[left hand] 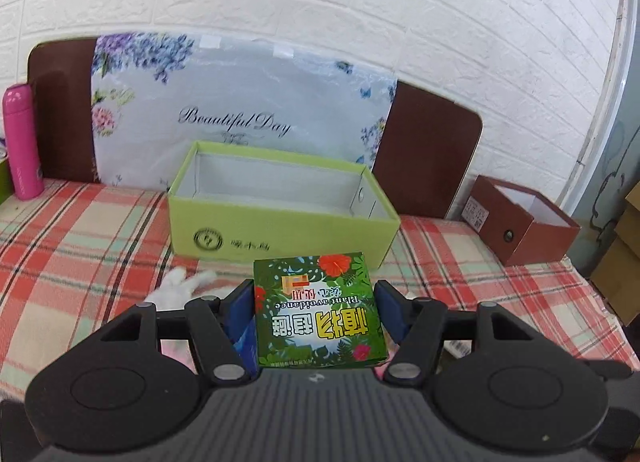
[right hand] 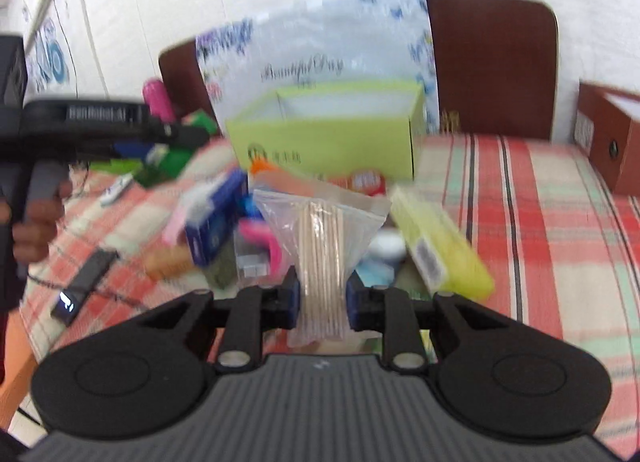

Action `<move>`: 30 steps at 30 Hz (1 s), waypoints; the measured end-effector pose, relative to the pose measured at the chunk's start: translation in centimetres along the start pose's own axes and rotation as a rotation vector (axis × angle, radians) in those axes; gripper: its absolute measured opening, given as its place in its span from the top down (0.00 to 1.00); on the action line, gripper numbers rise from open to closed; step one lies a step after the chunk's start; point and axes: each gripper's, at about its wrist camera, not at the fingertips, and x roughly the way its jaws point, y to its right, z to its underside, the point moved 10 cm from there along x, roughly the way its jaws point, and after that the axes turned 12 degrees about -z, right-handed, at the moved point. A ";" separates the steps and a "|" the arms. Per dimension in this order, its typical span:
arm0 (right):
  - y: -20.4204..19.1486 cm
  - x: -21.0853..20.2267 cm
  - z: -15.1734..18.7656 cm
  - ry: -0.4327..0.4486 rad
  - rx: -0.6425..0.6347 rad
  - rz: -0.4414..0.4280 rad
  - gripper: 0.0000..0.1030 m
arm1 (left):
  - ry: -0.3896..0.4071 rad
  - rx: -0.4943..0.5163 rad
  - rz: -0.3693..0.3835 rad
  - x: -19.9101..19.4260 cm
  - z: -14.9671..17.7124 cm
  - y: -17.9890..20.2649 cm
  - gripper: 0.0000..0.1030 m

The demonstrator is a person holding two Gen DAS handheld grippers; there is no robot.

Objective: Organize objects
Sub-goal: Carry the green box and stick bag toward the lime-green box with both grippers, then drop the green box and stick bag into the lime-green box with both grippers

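Green carton point(left hand: 320, 312) pinched in left tongs point(left hand: 314, 294); right tongs point(right hand: 322, 296) pinching stick bag point(right hand: 322, 246).

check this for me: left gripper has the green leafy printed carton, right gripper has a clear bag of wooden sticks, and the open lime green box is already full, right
Not quite. In the left wrist view the open lime green cardboard box shows only bare grey inside walls and nothing in it. The rest holds: the left gripper clamps the green leaf-printed carton, and the right gripper pinches the clear plastic bag of wooden sticks.
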 end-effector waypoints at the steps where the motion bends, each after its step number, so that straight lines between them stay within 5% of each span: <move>1: -0.1 0.4 -1.6 0.028 -0.011 -0.009 0.79 | 0.011 -0.001 0.006 0.2 -0.7 0.1 0.35; 10: 1.8 9.0 -12.5 0.139 -0.031 -0.008 0.79 | 0.059 -0.074 -0.025 7.5 -8.2 -1.1 0.35; 20: 6.4 20.9 -14.6 0.056 0.001 0.034 0.76 | 0.026 -0.125 -0.123 17.6 -10.8 -4.4 0.34; 22: 7.3 23.0 -14.1 0.016 0.021 0.022 0.52 | 0.007 -0.139 -0.149 19.3 -10.4 -5.1 0.13; 23: 7.7 23.4 -13.7 -0.007 0.036 0.031 0.30 | -0.032 -0.144 -0.165 20.1 -10.0 -5.5 0.10; 25: 8.4 23.2 -13.4 -0.003 0.059 0.037 0.24 | -0.089 -0.171 -0.201 21.0 -9.0 -6.4 0.10; 28: 8.5 21.6 -13.6 0.018 0.053 0.034 0.00 | -0.103 -0.204 -0.176 20.9 -8.4 -7.1 0.10; 30: 8.6 20.5 -13.8 0.042 0.047 0.064 0.00 | -0.086 -0.221 -0.147 20.2 -8.4 -7.0 0.10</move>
